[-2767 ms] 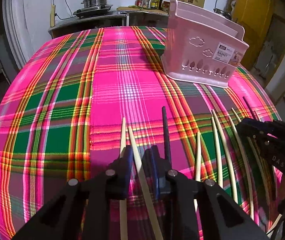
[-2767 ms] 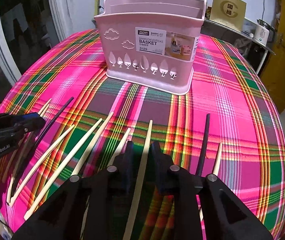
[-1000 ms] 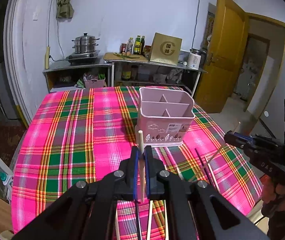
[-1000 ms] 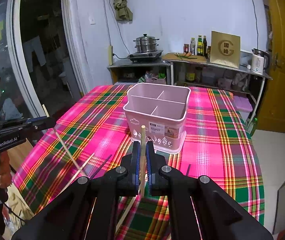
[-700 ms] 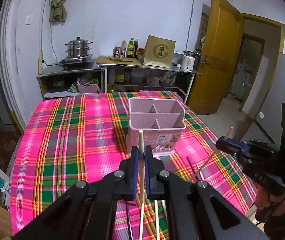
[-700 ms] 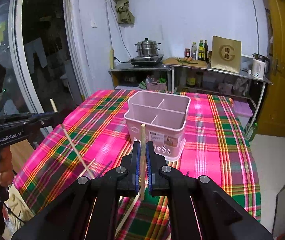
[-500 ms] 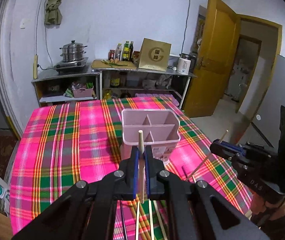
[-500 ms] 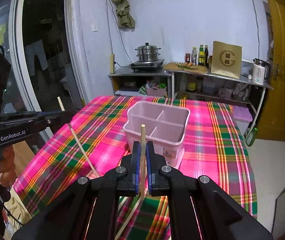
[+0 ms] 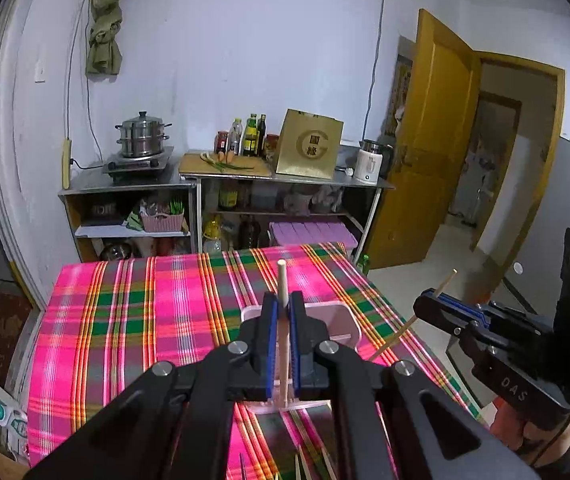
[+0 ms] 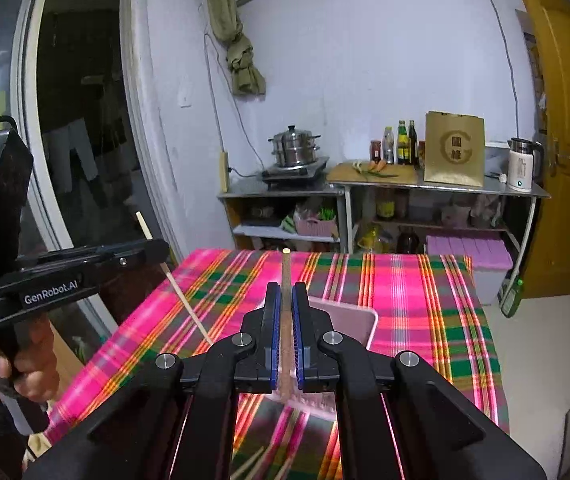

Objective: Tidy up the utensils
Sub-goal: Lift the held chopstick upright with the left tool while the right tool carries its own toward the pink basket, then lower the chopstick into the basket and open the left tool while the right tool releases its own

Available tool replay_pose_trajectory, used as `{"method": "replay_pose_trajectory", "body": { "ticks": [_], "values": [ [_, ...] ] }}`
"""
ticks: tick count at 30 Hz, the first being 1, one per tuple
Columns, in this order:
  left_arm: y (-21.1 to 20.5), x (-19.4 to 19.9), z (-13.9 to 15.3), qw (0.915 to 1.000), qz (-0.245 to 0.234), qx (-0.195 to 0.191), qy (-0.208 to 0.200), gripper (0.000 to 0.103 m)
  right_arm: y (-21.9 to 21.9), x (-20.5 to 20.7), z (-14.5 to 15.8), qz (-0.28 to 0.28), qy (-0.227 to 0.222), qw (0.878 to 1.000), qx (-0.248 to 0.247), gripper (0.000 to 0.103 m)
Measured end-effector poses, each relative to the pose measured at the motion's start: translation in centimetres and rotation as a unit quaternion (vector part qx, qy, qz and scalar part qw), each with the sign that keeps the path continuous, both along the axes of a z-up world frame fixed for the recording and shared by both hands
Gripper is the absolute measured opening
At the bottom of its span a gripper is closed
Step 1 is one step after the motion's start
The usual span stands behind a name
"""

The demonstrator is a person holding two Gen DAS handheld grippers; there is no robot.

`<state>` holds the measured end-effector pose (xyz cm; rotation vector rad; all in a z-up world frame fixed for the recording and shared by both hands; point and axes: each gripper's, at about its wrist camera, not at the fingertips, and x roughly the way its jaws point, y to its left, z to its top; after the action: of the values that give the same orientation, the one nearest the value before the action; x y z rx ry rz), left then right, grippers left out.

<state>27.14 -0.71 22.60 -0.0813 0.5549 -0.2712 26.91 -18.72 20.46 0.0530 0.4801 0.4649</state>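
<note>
Left gripper jaws are pinching a pale wooden chopstick upright; right gripper jaws are likewise clamping a second pale wooden chopstick. Compared with a second ago, both grippers are riding higher and closer in, so the pink plastic compartmented utensil basket on the pink-and-green plaid desk is now sitting just behind the jaws, largely hidden. Judgement: both sticks are approaching the drop into the basket; loose chopsticks are waiting on the cloth below.
</note>
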Motion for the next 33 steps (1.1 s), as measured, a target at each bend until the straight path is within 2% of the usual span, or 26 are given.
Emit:
{"method": "replay_pose_trajectory", "body": {
  "ticks": [7,12,19,25,33],
  "values": [
    [-0.2,2.8,0.0,0.9999,0.005,0.001,-0.009,0.006,0.9,2.7,0.1,-0.004,-0.004,1.0,0.011,0.006],
    [-0.4,4.6,-2.2,1.0,0.003,0.0,0.007,0.006,1.3,4.4,-1.2,-0.006,0.006,1.0,0.015,0.006],
    [-0.2,6.8,-5.9,0.9992,0.008,-0.004,0.04,0.006,1.6,6.7,-4.7,-0.01,0.042,0.999,0.015,0.006],
    [0.2,7.4,-8.1,0.9982,0.008,-0.007,0.06,0.006,1.4,7.8,-7.0,-0.011,0.068,0.998,0.015,0.006],
    [0.4,7.2,-8.8,0.9977,0.008,-0.01,0.067,0.007,1.5,7.8,-8.0,-0.004,0.084,0.996,0.009,0.006]
  ]
}}
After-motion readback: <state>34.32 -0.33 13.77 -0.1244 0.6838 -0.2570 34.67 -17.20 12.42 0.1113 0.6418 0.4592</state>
